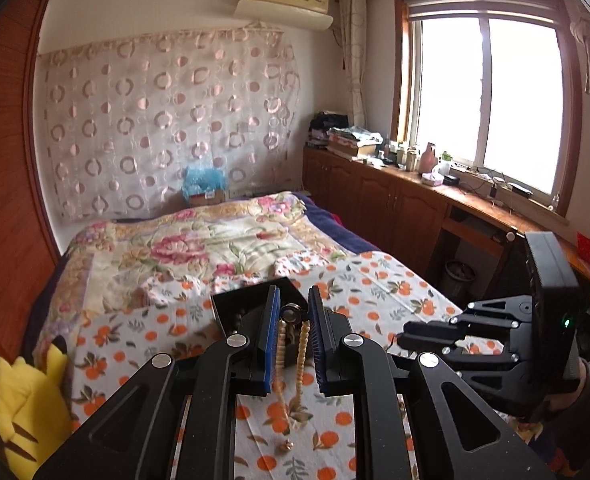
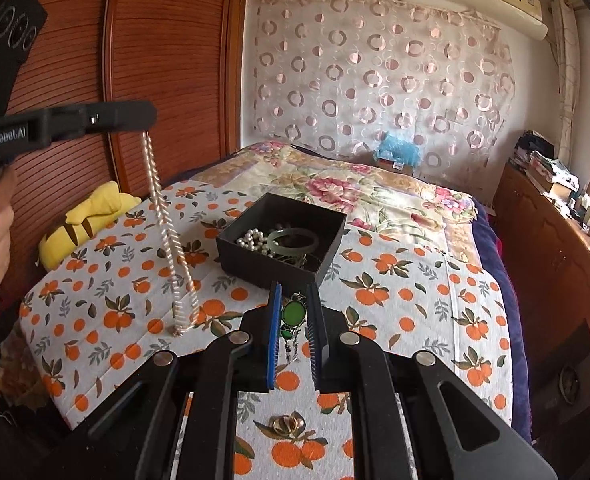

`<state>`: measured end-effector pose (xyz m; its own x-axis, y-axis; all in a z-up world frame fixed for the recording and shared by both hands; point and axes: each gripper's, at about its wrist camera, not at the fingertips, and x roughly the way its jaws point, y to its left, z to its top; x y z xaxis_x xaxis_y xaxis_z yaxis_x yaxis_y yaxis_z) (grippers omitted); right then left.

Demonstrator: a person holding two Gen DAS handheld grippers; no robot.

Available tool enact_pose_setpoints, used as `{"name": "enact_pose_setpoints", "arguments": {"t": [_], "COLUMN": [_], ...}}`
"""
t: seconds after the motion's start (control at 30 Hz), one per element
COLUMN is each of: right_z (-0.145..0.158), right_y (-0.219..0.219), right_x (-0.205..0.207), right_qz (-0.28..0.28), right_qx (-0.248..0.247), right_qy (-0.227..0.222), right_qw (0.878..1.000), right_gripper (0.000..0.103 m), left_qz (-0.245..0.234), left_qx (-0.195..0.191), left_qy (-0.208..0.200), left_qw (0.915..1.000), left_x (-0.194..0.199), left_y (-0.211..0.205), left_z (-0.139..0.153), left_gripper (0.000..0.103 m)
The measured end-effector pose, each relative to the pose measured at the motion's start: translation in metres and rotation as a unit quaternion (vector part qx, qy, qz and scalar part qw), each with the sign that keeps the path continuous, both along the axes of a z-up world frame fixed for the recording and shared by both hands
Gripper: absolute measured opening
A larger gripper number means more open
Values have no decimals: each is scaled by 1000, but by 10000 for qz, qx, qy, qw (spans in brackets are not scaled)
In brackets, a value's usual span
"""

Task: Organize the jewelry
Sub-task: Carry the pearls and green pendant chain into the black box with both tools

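My left gripper (image 1: 292,312) is shut on a beige bead necklace (image 1: 301,356) at its dark clasp; the strands hang to the orange-print cloth (image 1: 375,300). In the right wrist view the left gripper (image 2: 147,114) holds the necklace (image 2: 167,232) up at far left, its lower end touching the cloth. A black jewelry box (image 2: 255,252) holds white pearls (image 2: 251,240) and a green bangle (image 2: 293,242). My right gripper (image 2: 294,300) straddles a green-stone pendant (image 2: 293,314) lying on the cloth, jaws apart. Gold rings (image 2: 287,424) lie nearer the camera.
A yellow plush toy (image 2: 91,216) lies at the bed's left edge by a wooden wardrobe (image 2: 167,60). A floral quilt (image 2: 335,184) covers the far bed. Wooden cabinets (image 1: 375,200) with clutter run under the window at right.
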<state>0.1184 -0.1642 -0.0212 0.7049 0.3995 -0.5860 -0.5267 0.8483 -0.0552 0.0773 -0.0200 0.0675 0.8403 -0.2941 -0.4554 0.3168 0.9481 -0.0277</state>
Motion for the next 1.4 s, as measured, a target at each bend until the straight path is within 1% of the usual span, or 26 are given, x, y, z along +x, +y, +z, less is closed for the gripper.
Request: {"name": "enact_pose_setpoints", "arguments": {"t": [0.33,0.8,0.97,1.13,1.23,1.4], "right_z": [7,10,15,19,22,26], "right_y": [6,11,12,14,15,19], "right_x": [22,74,86,91,92,96], "right_qz": [57,63,4,-9,13,30], "right_qx": [52,16,53,63,88,131], "right_qy": [26,167,134,84,56,9], "right_qw": [10000,9998,9999,9999,9999,9999], "right_gripper": [14,14,14,14,14,14], "left_qz": [161,372,488,595,620,656], "left_qx": [159,368,338,404,433,352], "left_qy": [-171,-170,-263,-367,-331,16], "left_qw": [9996,9985,9979,9967,9966,9972], "left_x": [23,57,66,70,77,98], "left_y": [-8,-12,-10,-11,-12,-6], "left_z": [24,28,39,49,42,12], "left_gripper": [13,13,13,13,13,13]}}
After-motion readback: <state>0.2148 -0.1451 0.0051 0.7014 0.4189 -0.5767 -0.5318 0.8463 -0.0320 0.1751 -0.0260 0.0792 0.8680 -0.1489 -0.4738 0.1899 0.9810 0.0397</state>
